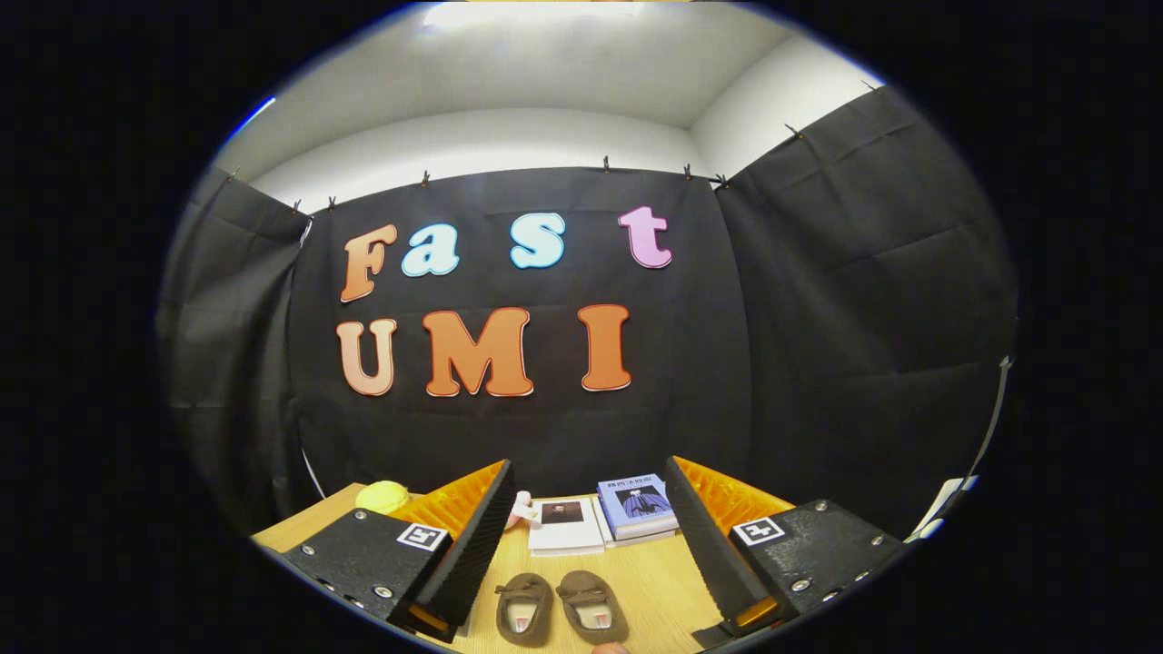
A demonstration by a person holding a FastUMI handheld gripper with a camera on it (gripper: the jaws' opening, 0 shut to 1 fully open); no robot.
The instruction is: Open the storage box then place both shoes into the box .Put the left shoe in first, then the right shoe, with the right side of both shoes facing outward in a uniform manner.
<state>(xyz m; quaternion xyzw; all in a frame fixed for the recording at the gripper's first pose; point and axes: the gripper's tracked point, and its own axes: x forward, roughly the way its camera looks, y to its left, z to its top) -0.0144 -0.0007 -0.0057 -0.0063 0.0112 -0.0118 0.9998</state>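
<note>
Gripper view: wide, empty claw (581, 545) above wooden table (654, 581), brown shoes (561, 607) between fingers.

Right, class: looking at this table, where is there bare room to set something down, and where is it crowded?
Bare wood lies between the pair of brown shoes and the books beyond them, and at the table's corner beside the yellow ball. The strip along the black cloth is crowded with ball, a small pink thing and books. The gripper is open, its fingers flanking the shoes without touching.

The gripper (591, 536) carries 2 black blocks studded with silver screws, each bearing a square black-and-white marker. Its jaws stand wide apart, with ribbed inner faces and ridged outer shells.
</note>
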